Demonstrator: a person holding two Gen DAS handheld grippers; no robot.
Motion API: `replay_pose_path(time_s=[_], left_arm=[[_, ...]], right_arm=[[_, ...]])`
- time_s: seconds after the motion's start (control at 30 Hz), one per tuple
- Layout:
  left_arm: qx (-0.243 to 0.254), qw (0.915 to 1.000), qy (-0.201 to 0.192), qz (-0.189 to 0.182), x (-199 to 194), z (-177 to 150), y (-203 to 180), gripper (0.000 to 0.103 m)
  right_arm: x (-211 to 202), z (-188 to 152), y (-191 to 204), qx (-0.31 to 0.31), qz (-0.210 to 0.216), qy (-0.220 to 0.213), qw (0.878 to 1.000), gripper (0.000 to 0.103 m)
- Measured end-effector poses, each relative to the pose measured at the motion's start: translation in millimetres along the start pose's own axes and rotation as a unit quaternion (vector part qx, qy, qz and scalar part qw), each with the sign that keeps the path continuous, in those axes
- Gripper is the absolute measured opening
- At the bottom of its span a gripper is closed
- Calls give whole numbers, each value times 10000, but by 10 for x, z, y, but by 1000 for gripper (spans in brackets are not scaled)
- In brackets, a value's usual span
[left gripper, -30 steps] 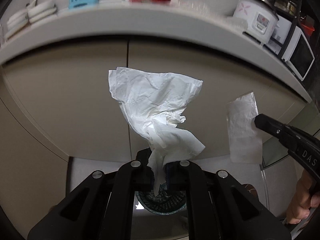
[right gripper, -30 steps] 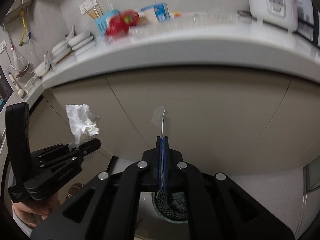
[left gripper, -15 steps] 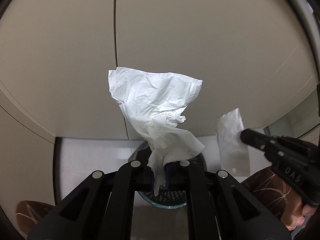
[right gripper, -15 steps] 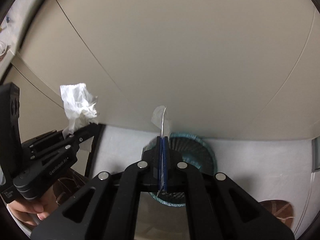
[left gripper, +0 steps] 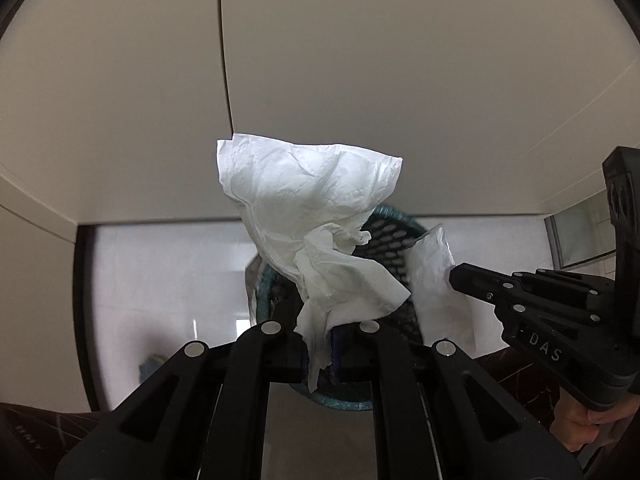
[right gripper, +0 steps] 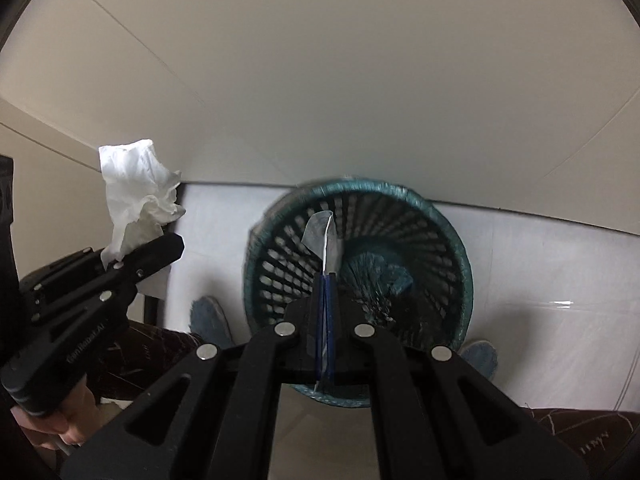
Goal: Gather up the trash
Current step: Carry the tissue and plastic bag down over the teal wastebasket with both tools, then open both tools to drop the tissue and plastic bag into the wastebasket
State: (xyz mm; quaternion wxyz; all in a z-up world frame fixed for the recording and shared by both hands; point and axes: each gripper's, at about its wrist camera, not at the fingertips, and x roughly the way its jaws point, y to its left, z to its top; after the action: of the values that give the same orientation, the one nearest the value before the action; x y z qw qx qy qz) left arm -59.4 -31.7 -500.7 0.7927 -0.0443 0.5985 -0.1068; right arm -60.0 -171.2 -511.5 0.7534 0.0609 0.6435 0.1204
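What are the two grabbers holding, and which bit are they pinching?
The left gripper pinches the crumpled white tissue by its bottom end. The right gripper pinches the thin clear wrapper by its lower edge, over the teal bin.

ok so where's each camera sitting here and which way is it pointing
Left wrist: rides the left hand-held gripper, aimed down past the crumpled tissue it clamps toward the teal basket; the right hand-held gripper and the right hand show.
Right wrist: rides the right hand-held gripper, aimed down into the basket, clamping a thin wrapper; the left hand-held gripper, the left hand and blue slippers show.
Shared: basket, tissue, wrapper, beige cabinet doors.
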Motion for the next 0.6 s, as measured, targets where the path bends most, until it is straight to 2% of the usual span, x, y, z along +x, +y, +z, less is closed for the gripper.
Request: replay_pose_path(time_s=[0.17,0.23,0.37,0.43,0.47,0.5,0.53,0.6], left_arm=[[123,9996,243,66,262,-69,5,7],[92,9995,290,-31,311,-77,14,7],[41,9992,392,14,495,-46,69,7],[4,9991,414,7,531,-37,66,7],[-14,9991,429,-19,544,-36,60,7],[-16,9990,439,-29,544,-45,49,7],[1,9990,454,-14,560,-47,40,7],[75,9987,495,6,651,-67,49,7]], right_arm=[[184,-35,-75,111,54,245,9996,0],[216,-38,-68,59,35,267,9996,2],[246,-65,-118,66,-30,285,9996,6],[248,-52,-169,140,-6,254,9996,21],[211,-48,-194,201,-31,177,9996,37],[179,-39,-220,242,-60,88,9997,44],[134,-22,-251,283,-114,-23,9995,44],[30,7,-308,399,-179,-224,9988,55]])
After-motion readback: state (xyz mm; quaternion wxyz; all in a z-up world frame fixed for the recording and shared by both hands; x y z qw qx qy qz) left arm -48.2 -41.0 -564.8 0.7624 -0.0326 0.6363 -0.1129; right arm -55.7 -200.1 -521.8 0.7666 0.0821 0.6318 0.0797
